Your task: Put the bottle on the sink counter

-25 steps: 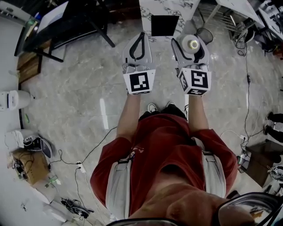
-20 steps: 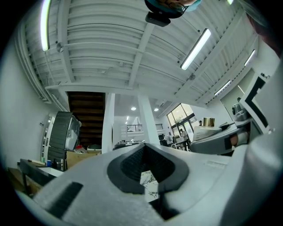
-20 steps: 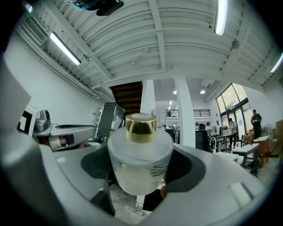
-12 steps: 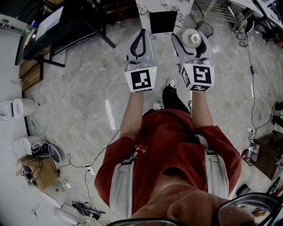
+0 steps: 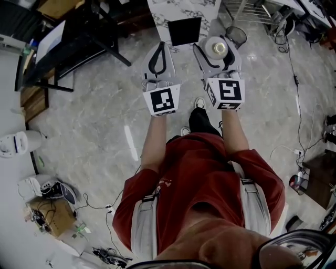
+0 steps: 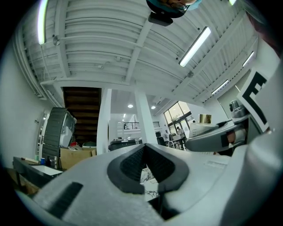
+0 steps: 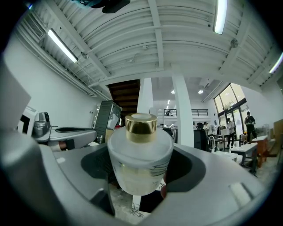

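Note:
A frosted round bottle [image 7: 140,154] with a gold cap [image 7: 141,123] stands upright between the jaws of my right gripper [image 7: 140,170], which is shut on it. In the head view the bottle [image 5: 217,49] shows from above in the right gripper [image 5: 216,43], held over the floor. My left gripper [image 5: 159,46] is beside it at the left, jaws closed tip to tip with nothing in them; its dark pads [image 6: 132,164] meet in the left gripper view. A white marbled counter [image 5: 184,8] with a black panel [image 5: 185,30] lies just ahead of both grippers.
A wire bin [image 5: 236,35] stands on the marble floor right of the counter. A black desk [image 5: 79,31] is at the upper left. Cables [image 5: 296,105] run along the right; a white appliance [image 5: 18,143] and a cardboard box [image 5: 44,213] sit at the left.
The person has stepped forward: the marbled counter and black panel have come closer to the grippers. Both grippers have shifted a little left in the picture. The bottle stays in the right gripper.

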The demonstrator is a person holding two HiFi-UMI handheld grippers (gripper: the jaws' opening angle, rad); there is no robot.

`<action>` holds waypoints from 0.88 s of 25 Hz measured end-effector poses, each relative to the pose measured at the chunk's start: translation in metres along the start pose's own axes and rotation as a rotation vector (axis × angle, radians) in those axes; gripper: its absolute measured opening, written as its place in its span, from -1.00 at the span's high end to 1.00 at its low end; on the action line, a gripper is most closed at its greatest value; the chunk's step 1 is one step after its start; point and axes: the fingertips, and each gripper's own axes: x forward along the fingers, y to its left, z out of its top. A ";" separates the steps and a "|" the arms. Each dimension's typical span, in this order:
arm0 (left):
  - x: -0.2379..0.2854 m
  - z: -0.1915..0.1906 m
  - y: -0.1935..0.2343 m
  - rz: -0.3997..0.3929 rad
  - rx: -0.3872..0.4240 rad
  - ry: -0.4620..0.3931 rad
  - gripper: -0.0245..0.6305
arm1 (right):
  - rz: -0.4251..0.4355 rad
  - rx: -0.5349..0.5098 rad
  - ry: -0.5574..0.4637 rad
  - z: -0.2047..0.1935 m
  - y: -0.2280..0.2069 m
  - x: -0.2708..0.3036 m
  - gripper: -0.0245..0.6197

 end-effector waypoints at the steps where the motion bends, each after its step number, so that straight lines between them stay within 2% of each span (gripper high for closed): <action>1: 0.007 -0.001 -0.002 -0.003 -0.008 -0.009 0.94 | 0.000 0.000 0.005 -0.002 -0.004 0.004 -0.12; 10: 0.072 -0.024 -0.015 -0.054 0.017 0.031 0.94 | -0.027 0.007 0.035 -0.018 -0.052 0.048 -0.12; 22: 0.141 -0.034 -0.025 -0.048 -0.002 0.005 0.94 | -0.027 0.023 0.026 -0.024 -0.100 0.097 -0.12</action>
